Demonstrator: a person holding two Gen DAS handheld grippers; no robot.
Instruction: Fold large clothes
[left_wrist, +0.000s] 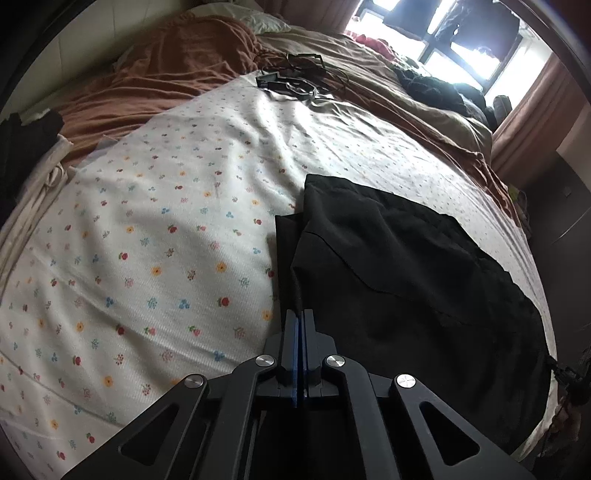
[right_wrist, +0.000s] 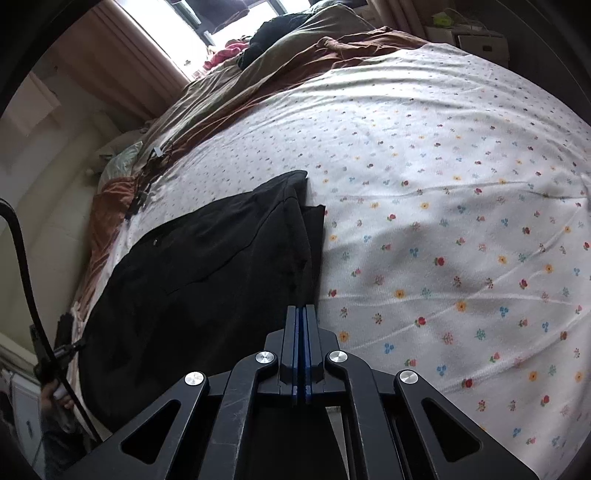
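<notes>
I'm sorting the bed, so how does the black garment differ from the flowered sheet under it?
The black garment is plain and dark; the flowered sheet is white with small coloured flowers. The garment is folded in layers over a small patch; the sheet lies spread across most of the bed. Both are slightly wrinkled fabric.

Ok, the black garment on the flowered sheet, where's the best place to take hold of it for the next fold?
Grip the black garment along its straight layered side edge, where both closed grippers, left gripper and right gripper, already sit. That edge is stacked and crisp against the flowered sheet, so approaching low from the sheet side probably catches all layers; the rumpled middle offers no clean hem.
</notes>
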